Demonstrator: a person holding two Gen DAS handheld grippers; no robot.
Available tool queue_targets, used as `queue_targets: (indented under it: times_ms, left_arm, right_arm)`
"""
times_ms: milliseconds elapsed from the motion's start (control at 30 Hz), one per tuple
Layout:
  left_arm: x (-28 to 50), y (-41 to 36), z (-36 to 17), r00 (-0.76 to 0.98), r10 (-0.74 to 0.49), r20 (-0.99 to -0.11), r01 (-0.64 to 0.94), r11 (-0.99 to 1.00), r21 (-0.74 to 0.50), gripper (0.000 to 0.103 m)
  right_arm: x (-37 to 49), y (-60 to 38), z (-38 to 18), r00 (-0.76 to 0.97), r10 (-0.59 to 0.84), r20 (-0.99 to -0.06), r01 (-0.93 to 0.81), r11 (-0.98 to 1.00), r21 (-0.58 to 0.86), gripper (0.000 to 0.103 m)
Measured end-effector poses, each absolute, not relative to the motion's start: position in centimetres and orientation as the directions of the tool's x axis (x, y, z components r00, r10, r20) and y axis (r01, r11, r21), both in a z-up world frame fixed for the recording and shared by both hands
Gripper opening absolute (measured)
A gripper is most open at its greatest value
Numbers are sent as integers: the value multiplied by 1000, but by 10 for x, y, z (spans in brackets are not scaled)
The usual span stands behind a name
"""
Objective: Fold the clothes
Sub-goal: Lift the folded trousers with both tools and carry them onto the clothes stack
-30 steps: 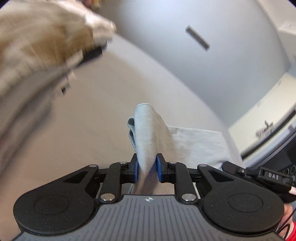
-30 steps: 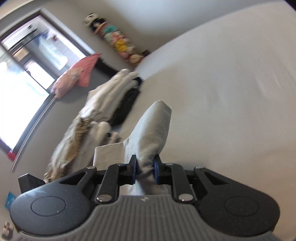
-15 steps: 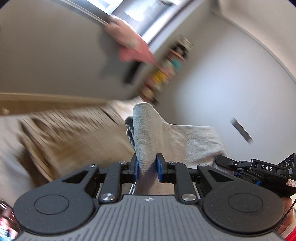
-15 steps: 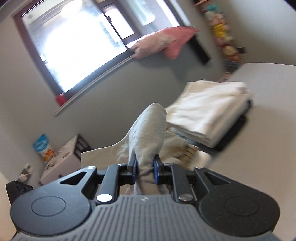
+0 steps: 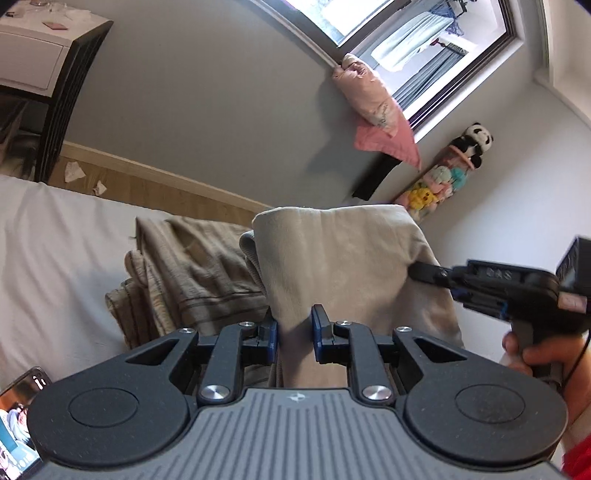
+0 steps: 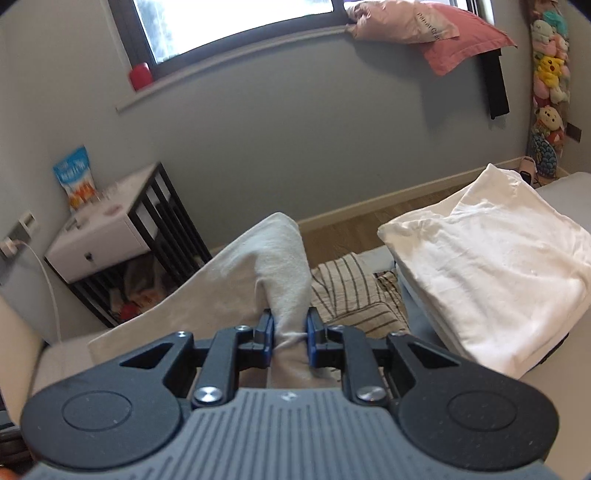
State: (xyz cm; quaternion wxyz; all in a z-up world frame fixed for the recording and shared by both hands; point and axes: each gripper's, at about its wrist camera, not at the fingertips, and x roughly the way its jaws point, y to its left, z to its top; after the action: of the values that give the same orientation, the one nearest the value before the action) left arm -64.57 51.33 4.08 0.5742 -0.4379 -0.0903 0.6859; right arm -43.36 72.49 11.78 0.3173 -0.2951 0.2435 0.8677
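Observation:
I hold a light grey-beige garment [image 5: 343,258] lifted in the air between both grippers. My left gripper [image 5: 294,326] is shut on one bunched edge of it. My right gripper [image 6: 289,328] is shut on another edge of the same garment [image 6: 273,258]; it also shows in the left wrist view [image 5: 491,284], clamped on the cloth's right side. The cloth hangs taut between the two grips above the bed.
A striped beige garment [image 5: 192,266] lies crumpled on the pale bed [image 5: 55,240]. A stack of folded white clothes [image 6: 491,258] sits on the bed at right. A black-framed nightstand [image 6: 122,240], window, pink pillow [image 6: 424,26] and plush toys [image 6: 546,74] line the wall.
Both grippers have swung upward with the garment, so the views went from the bed surface to the wall and window. The cloth now spreads wider between the two grips.

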Motion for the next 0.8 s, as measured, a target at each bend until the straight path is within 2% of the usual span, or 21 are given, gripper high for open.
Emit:
queue_targets:
  times_ms: [200, 233, 300, 367, 567, 800]
  left_arm:
    - [-663, 530, 26, 88, 839, -537, -709, -326, -626, 20]
    - [-665, 531, 25, 94, 837, -540, -710, -323, -625, 21]
    - [-665, 532, 25, 99, 833, -545, -716, -321, -620, 21]
    - [-664, 533, 26, 103, 830, -549, -717, -321, -619, 21]
    - [-662, 535, 29, 115, 820, -560, -721, -318, -615, 21]
    - [-660, 543, 32, 119, 809, -576, -725, -326, -607, 21]
  right_arm:
    - [-454, 732, 94, -560, 446, -698, -714, -688, 133, 23]
    - [-455, 732, 93, -555, 455, -697, -718, -685, 125, 24]
    - [-454, 730, 94, -529, 496, -689, -738, -670, 85, 35]
    - [-450, 728, 98, -501, 541, -676, -762, -645, 48, 35]
    - [-434, 707, 104, -508, 574, -642, -782, -620, 64, 35]
    - [-424, 682, 81, -504, 589, -631, -810, -577, 108, 35]
